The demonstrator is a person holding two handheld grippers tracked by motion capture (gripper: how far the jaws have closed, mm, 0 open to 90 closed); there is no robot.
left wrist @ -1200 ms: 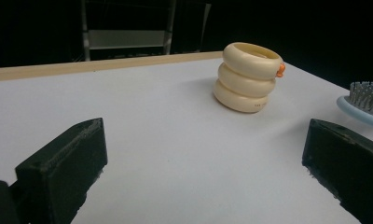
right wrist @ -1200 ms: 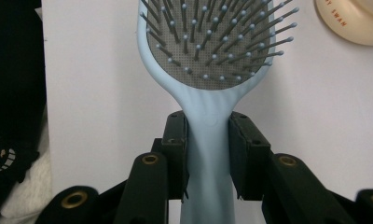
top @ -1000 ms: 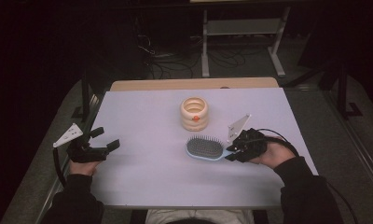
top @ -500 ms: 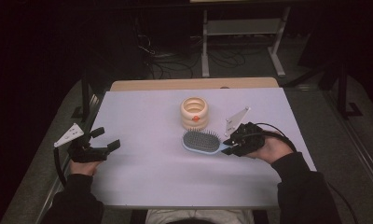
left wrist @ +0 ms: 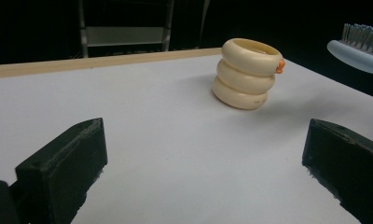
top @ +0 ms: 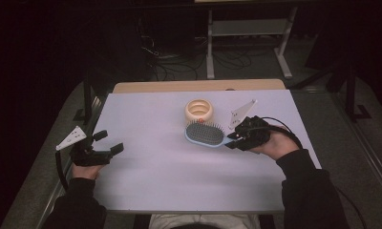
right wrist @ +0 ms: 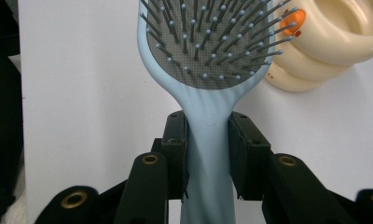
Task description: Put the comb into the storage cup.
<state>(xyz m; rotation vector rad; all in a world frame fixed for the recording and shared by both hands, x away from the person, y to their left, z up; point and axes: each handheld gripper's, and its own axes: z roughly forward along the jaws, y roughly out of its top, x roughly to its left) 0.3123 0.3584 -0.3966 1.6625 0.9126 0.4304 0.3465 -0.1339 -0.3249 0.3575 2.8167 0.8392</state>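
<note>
The brush (top: 206,134) has risen and drifted toward the table's (top: 146,181) far edge since the earlier frame, carried by the right gripper (top: 233,138), whose jaws clamp its handle. Its long axis runs along the jaws, head toward the cup (top: 199,110), which stands just beyond. The right hand is far nearer. The left gripper (top: 113,143) waits at the left edge, jaws apart. The right gripper view shows the clamped handle; the left gripper view shows the brush head clear of the tabletop.

White table (top: 155,181); cream ringed holder (top: 199,110)
</note>
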